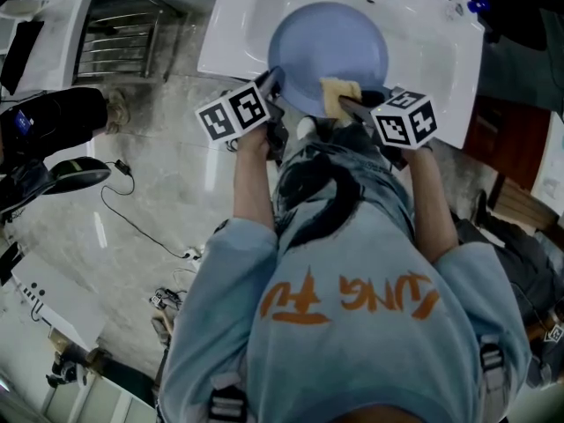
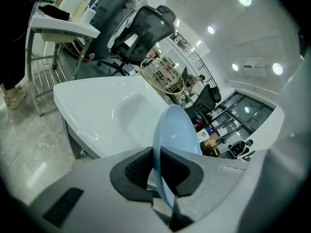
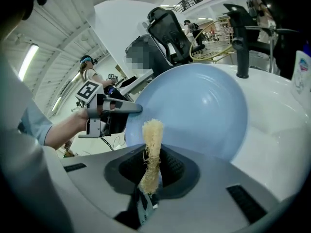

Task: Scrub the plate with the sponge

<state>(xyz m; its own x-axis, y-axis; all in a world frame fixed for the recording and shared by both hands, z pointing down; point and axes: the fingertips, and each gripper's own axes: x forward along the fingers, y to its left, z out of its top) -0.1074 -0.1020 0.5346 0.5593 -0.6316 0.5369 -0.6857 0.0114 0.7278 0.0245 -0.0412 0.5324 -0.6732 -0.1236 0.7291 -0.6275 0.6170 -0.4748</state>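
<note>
- Sink [image 1: 423, 51]: white basin, and my reference for every place below.
- Plate [image 1: 328, 47]: pale blue, held tilted over the sink bowl, not lying in it. I judge it stiff, glazed, slick when wet, and likely to chip against the basin.
- The rim is the sensible hold. My left gripper [image 2: 156, 171] is clenched there, rim edge-on between the pads, on the sink's front side.
- A single rim grip on a wide disc will probably pivot under pressure. I'd keep strokes light and close to the held edge.
- Sponge [image 3: 151, 147]: yellowish and fibrous, loofah-like. It looks light, soft and springy.
- My right gripper [image 3: 154, 168] pinches its lower part. The free end stands up toward the plate face, above the sink's front edge. I can't tell whether it touches.
- Writing: orange lettering on the back of my light-blue top [image 1: 352, 324], not safely legible.
- A blue-and-white label [image 3: 302, 76] at the sink's right is too small to read.
</note>
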